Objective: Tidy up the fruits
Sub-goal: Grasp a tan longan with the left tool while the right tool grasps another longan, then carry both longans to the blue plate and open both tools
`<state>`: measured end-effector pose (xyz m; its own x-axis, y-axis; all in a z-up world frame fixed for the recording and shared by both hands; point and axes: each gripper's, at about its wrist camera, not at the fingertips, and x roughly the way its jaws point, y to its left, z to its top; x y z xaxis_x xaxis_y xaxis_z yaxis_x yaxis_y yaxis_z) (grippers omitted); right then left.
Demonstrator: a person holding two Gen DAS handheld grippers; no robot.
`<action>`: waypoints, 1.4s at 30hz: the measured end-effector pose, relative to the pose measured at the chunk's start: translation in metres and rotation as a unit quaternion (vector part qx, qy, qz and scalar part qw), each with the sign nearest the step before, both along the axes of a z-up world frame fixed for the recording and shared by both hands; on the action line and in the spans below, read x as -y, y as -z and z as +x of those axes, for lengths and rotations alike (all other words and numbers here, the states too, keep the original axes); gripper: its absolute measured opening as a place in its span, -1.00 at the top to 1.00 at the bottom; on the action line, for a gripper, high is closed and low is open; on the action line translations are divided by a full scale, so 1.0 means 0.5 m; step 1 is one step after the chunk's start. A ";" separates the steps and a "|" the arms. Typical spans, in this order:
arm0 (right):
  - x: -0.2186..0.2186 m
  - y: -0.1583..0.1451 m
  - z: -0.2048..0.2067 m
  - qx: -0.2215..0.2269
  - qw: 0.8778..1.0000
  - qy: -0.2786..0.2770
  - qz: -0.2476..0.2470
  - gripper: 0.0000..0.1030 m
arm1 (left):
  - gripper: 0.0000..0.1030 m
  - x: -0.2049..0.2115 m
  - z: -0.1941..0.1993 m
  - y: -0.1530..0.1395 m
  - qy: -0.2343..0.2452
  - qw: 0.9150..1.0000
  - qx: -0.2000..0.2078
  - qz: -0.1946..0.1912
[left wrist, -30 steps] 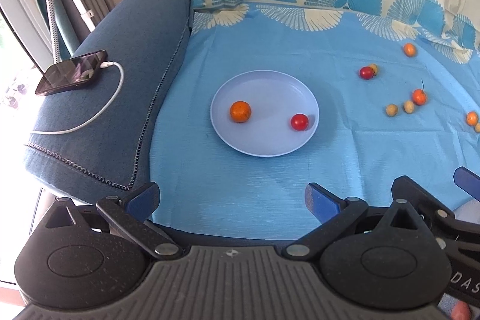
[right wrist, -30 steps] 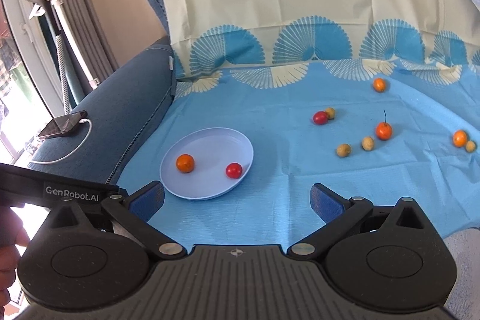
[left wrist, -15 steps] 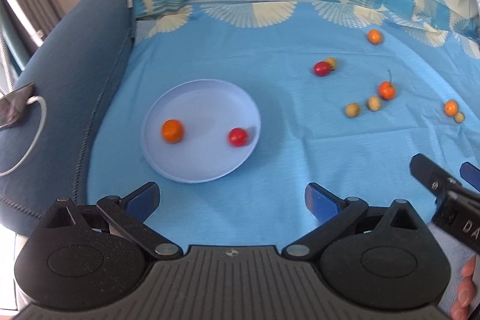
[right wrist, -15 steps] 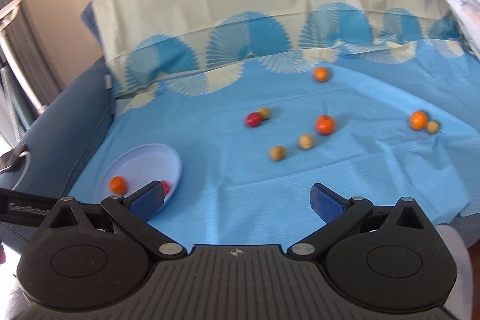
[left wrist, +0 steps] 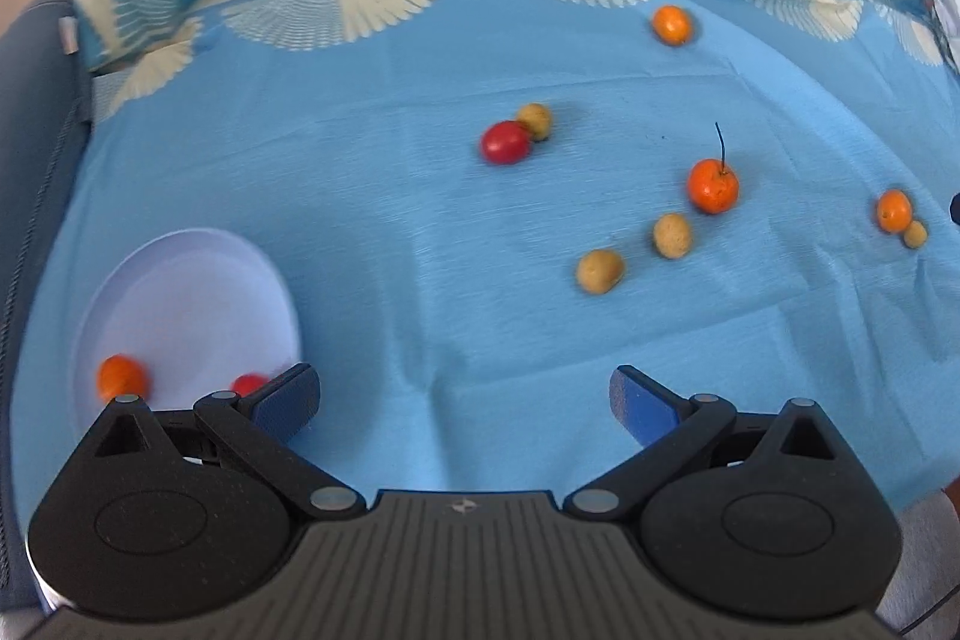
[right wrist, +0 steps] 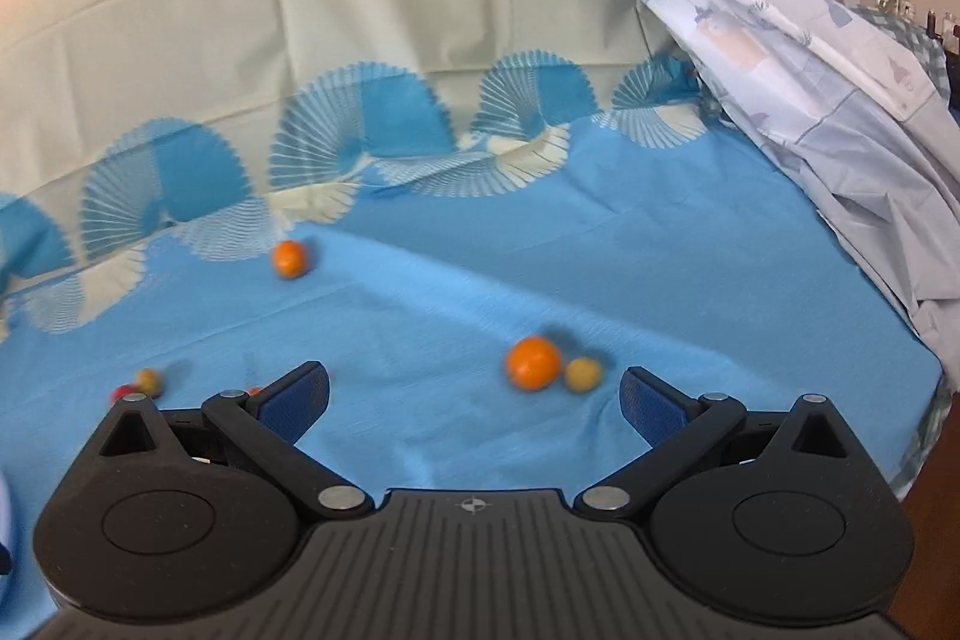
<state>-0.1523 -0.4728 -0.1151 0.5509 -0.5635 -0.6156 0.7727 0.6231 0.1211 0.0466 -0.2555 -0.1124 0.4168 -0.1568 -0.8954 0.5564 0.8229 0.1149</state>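
In the left wrist view a pale plate (left wrist: 180, 292) lies at lower left with an orange fruit (left wrist: 122, 376) and a red fruit (left wrist: 247, 384) in it. Loose fruits lie on the blue cloth: a red one (left wrist: 505, 142), several tan ones (left wrist: 600, 270), an orange one with a stem (left wrist: 712, 185), another orange one (left wrist: 672, 24). My left gripper (left wrist: 465, 400) is open and empty above the cloth. My right gripper (right wrist: 474, 400) is open and empty, just short of an orange fruit (right wrist: 533, 363) and a tan one (right wrist: 582, 374).
A crumpled pale sheet (right wrist: 840, 100) is piled at the right of the sofa seat. The blue cloth runs up the backrest (right wrist: 360, 40). The dark blue armrest (left wrist: 30, 100) borders the left. Another orange fruit (right wrist: 290, 258) lies farther back.
Both grippers have swung to the right. The plate has slid to the lower left of the left view and out of the right view. The phone on the armrest is out of view.
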 end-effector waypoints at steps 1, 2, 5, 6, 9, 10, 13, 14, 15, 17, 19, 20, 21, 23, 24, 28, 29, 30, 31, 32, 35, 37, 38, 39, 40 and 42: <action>0.027 0.017 0.007 -0.009 1.000 0.004 0.004 -0.98 | -0.99 0.019 0.008 0.015 0.006 1.000 -0.002 0.003; 0.049 0.036 0.016 -0.021 1.000 0.011 0.009 -0.98 | -0.99 0.036 0.016 0.030 0.011 1.000 -0.004 0.006; 0.098 0.089 0.041 -0.050 0.998 0.014 0.019 -0.89 | -0.99 0.078 0.036 0.072 0.022 1.000 -0.013 0.015; 0.108 0.102 0.045 -0.057 0.998 0.013 0.018 -0.83 | -0.99 0.089 0.042 0.084 0.025 0.999 -0.016 0.017; 0.133 0.140 0.055 -0.075 0.997 0.004 0.024 -0.53 | -0.99 0.118 0.057 0.116 0.034 0.999 -0.019 0.024; 0.141 0.151 0.059 -0.081 0.996 -0.001 0.032 -0.44 | -0.99 0.125 0.061 0.124 0.037 0.999 -0.019 0.026; 0.166 0.179 0.065 -0.084 0.995 -0.002 0.044 -0.19 | -0.99 0.138 0.070 0.143 0.042 0.999 -0.023 0.024; 0.171 0.186 0.067 -0.086 0.995 0.000 0.045 -0.18 | -0.99 0.141 0.074 0.148 0.042 0.999 -0.024 0.022; 0.177 0.195 0.069 -0.092 0.995 0.002 0.045 -0.15 | -0.99 0.143 0.078 0.152 0.041 0.999 -0.026 0.019; 0.182 0.208 0.072 -0.096 0.994 0.005 0.042 -0.11 | -0.95 0.145 0.085 0.158 0.037 0.999 -0.021 0.013; 0.173 0.211 0.073 -0.098 0.995 0.000 0.026 -0.05 | -0.52 0.144 0.090 0.160 0.030 0.999 -0.016 0.007; 0.170 0.210 0.074 -0.095 0.995 -0.006 0.021 0.15 | -0.21 0.142 0.094 0.159 0.029 0.999 -0.022 0.000; 0.167 0.208 0.074 -0.095 0.995 -0.009 0.014 0.45 | -0.07 0.139 0.096 0.155 0.027 0.999 -0.029 -0.013; 0.166 0.206 0.075 -0.101 0.995 -0.006 0.011 0.49 | 0.47 0.141 0.092 0.147 0.032 0.999 -0.019 -0.009; 0.167 0.203 0.072 -0.097 0.995 -0.003 0.015 0.49 | 0.47 0.141 0.089 0.143 0.035 0.999 -0.012 -0.009; 0.159 0.168 0.054 -0.071 0.997 0.010 0.019 0.49 | 0.47 0.129 0.073 0.115 0.039 0.999 0.000 -0.017; 0.149 0.153 0.049 -0.061 0.998 0.008 0.016 0.49 | 0.47 0.123 0.067 0.105 0.039 0.999 0.003 -0.018; 0.139 0.140 0.045 -0.054 0.998 0.005 0.014 0.49 | 0.47 0.116 0.059 0.092 0.041 0.999 0.008 -0.021; 0.126 0.125 0.040 -0.047 0.999 0.002 0.012 0.49 | 0.47 0.108 0.049 0.077 0.042 0.999 0.014 -0.024; 0.109 0.107 0.035 -0.037 0.999 -0.004 0.011 0.49 | 0.47 0.099 0.039 0.060 0.043 0.998 0.019 -0.028; 0.055 0.061 0.023 -0.011 1.000 -0.021 0.012 0.49 | 0.47 0.059 0.005 0.006 0.044 0.998 0.033 -0.037; 0.008 0.031 0.019 0.002 0.999 -0.043 0.013 0.49 | 0.47 0.027 -0.017 -0.028 0.041 0.997 0.042 -0.041; -0.019 0.017 0.019 0.007 0.998 -0.056 0.012 0.49 | 0.47 0.008 -0.030 -0.045 0.040 0.997 0.044 -0.043; -0.044 0.004 0.018 0.011 0.997 -0.070 0.012 0.49 | 0.47 -0.011 -0.042 -0.061 0.037 0.997 0.047 -0.043; -0.076 -0.010 0.019 0.016 0.996 -0.086 0.012 0.49 | 0.47 -0.032 -0.051 -0.076 0.034 0.997 0.050 -0.043; -0.137 -0.036 0.019 0.024 0.992 -0.121 0.016 0.49 | 0.47 -0.077 -0.071 -0.103 0.024 0.997 0.052 -0.044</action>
<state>-0.1427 -0.4042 -0.0971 0.6962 -0.3917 -0.6016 0.5941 0.7848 0.1765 0.0112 -0.2168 -0.0607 0.4971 -0.2551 -0.8293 0.5835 0.8057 0.1019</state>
